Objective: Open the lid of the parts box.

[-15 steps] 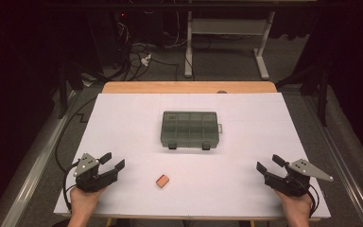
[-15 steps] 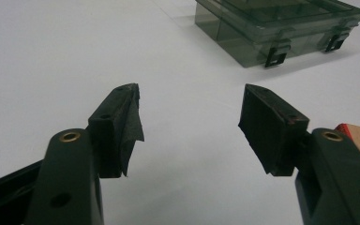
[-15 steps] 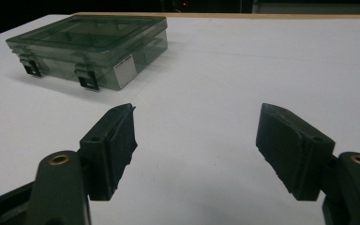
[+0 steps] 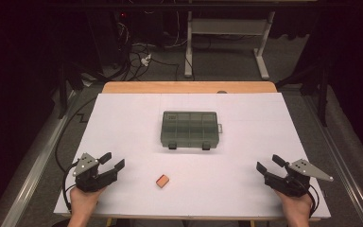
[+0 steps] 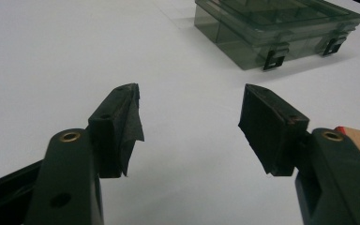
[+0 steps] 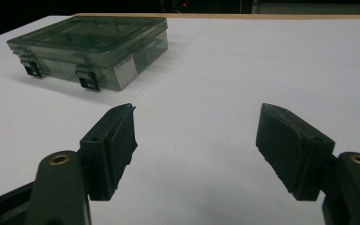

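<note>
Left gripper (image 5: 190, 117) over the white table surface (image 5: 51, 56), its two black jaws standing wide apart with nothing between them. Beyond them, a translucent grey-green plastic compartment box (image 5: 272, 28) (lid closed, two latches facing the camera). A small tan block with a red edge (image 5: 358, 140) shows just behind the right-hand jaw.
</note>
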